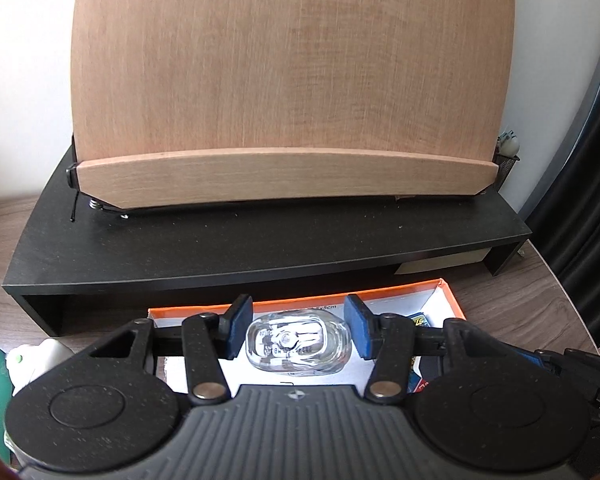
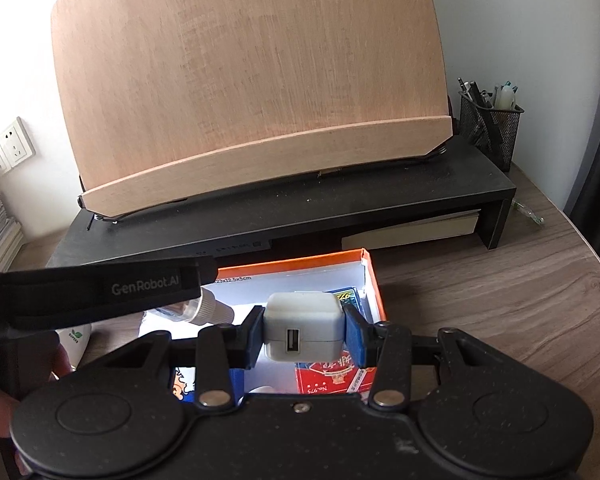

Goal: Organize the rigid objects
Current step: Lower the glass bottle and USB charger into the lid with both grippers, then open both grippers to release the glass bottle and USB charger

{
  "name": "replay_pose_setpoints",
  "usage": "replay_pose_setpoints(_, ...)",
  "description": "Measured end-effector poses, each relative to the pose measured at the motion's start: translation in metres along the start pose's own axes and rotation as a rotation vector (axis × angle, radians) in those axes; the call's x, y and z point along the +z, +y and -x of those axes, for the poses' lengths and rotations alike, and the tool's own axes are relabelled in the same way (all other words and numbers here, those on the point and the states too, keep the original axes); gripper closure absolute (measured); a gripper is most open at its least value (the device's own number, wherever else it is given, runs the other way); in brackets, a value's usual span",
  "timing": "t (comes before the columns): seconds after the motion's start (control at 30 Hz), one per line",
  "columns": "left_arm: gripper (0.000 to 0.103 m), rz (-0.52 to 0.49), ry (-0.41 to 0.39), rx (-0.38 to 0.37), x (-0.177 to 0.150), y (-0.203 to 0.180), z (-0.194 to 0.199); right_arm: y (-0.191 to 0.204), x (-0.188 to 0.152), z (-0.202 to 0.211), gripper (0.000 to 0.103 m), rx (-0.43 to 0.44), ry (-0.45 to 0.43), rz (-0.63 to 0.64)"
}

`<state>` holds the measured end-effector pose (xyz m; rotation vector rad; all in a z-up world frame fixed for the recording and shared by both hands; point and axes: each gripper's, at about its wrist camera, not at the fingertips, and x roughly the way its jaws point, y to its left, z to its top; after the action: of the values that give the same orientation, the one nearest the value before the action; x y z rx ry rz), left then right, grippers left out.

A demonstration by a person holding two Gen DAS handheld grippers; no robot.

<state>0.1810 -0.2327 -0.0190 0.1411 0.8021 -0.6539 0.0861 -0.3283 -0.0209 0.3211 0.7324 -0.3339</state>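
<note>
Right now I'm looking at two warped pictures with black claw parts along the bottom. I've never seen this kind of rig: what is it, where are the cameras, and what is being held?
There is no robot. A person holds a two-finger clamp in each hand, and a wide-angle camera on each clamp looks forward along its fingers, which bends the pictures.

The left view shows the left gripper shut on a clear glass bottle. The right view shows the right gripper shut on a white USB charger.

Both hang over an orange-rimmed cardboard box that already holds a red card pack. The box sits on a wood-grain desk, in front of a black riser shelf carrying a wooden book stand. A mesh pen holder stands at the right.
</note>
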Motion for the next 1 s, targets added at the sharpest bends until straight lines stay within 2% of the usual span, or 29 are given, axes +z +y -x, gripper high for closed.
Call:
replay_pose_setpoints(0.3, 0.052, 0.004, 0.011, -0.003, 0.001, 0.0, -0.008, -0.001, 0.001, -0.006, 0.05, -0.003, 0.003, 0.01)
replay_pose_setpoints(0.73, 0.051, 0.001, 0.025, -0.038, 0.001, -0.012, -0.018, -0.013, -0.006, 0.023, 0.048, -0.015, -0.016, -0.002)
replay_pose_setpoints(0.77, 0.047, 0.003, 0.02, -0.035, 0.0, -0.013, -0.016, -0.014, -0.007, 0.025, 0.048, -0.014, -0.018, -0.003)
replay_pose_setpoints(0.8, 0.038, 0.006, 0.016, -0.031, 0.001, -0.014, -0.014, -0.014, -0.006, 0.027, 0.048, -0.014, -0.02, -0.001)
replay_pose_setpoints(1.0, 0.035, 0.029, -0.018, 0.01, 0.0, -0.013, 0.007, -0.015, -0.007, 0.041, 0.046, -0.002, -0.038, 0.003)
